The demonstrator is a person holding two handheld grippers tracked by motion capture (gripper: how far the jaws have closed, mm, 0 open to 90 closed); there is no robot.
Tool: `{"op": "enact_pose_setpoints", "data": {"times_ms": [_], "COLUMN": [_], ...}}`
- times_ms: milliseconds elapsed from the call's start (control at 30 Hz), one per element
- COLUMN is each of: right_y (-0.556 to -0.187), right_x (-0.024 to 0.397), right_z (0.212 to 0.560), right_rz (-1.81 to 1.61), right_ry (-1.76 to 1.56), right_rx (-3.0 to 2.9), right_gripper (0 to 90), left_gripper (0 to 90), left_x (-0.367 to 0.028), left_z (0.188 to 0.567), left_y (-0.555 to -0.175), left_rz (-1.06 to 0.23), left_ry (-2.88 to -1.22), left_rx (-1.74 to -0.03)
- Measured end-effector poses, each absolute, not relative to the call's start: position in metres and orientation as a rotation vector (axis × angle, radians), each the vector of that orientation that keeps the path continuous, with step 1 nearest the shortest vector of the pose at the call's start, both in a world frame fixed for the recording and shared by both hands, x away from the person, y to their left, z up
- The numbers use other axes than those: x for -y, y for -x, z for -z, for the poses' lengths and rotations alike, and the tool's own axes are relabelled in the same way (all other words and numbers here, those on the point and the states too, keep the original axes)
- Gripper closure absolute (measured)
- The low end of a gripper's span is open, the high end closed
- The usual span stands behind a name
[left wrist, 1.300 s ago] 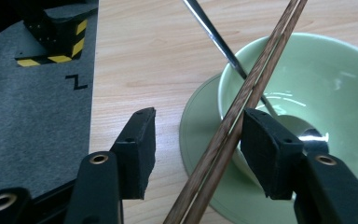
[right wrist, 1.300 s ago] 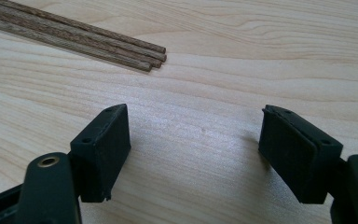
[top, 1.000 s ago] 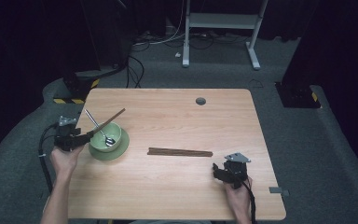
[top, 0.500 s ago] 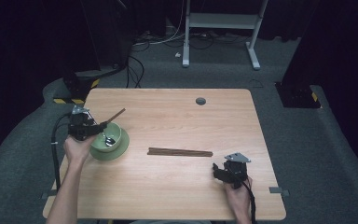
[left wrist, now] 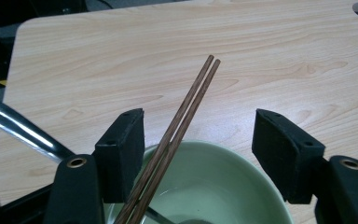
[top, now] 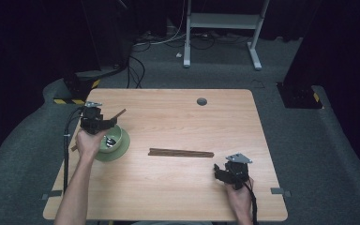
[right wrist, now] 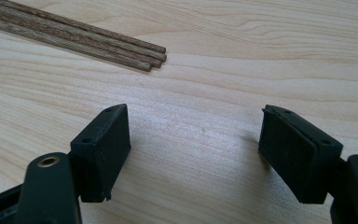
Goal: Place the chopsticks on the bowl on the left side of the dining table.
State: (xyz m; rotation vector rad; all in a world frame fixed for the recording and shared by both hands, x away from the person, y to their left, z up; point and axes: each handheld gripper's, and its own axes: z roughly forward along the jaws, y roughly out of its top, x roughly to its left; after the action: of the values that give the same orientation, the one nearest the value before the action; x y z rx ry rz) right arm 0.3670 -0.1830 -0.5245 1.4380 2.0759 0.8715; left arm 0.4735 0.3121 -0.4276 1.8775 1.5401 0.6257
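Observation:
A green bowl stands at the table's left side. Out of it leans a pair of brown chopsticks, tips pointing to the far right, and a metal spoon lies in it. My left gripper hovers over the bowl's far left rim. In the left gripper view the bowl lies under my left gripper; its jaws have just been opening and stand wide. The chopsticks pass between them close to the left pad, unpressed. The spoon handle runs off left. My right gripper rests open on the wood, with nothing between its jaws.
A bundle of brown chopsticks lies flat at the table's middle, its ends just beyond my right gripper. A round cable hole sits near the far edge. The table's left edge is close to the bowl.
My left hand has moved right and away from the person, from beside the bowl to over its far rim. Right gripper, bowl and chopstick bundle have not moved.

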Motion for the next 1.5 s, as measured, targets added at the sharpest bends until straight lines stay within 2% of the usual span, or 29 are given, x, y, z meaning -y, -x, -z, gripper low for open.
{"op": "enact_pose_setpoints", "data": {"times_ms": [667,1500], "right_y": [-0.367,-0.367], "right_x": [0.183,0.183], "right_z": [0.524,0.524], "right_rz": [-0.873,-0.874], "right_ry": [-1.436,-1.436], "right_rx": [-2.08,-2.082], "right_gripper": [24.2,24.2], "left_gripper": [29.8,31.0], "left_x": [-0.307,-0.305], "left_z": [0.442,0.444], "left_y": [-0.49,-0.488], "left_rz": [-0.598,-0.539], "left_ry": [-1.915,-1.91], "left_rx": [-1.601,-1.568]}}
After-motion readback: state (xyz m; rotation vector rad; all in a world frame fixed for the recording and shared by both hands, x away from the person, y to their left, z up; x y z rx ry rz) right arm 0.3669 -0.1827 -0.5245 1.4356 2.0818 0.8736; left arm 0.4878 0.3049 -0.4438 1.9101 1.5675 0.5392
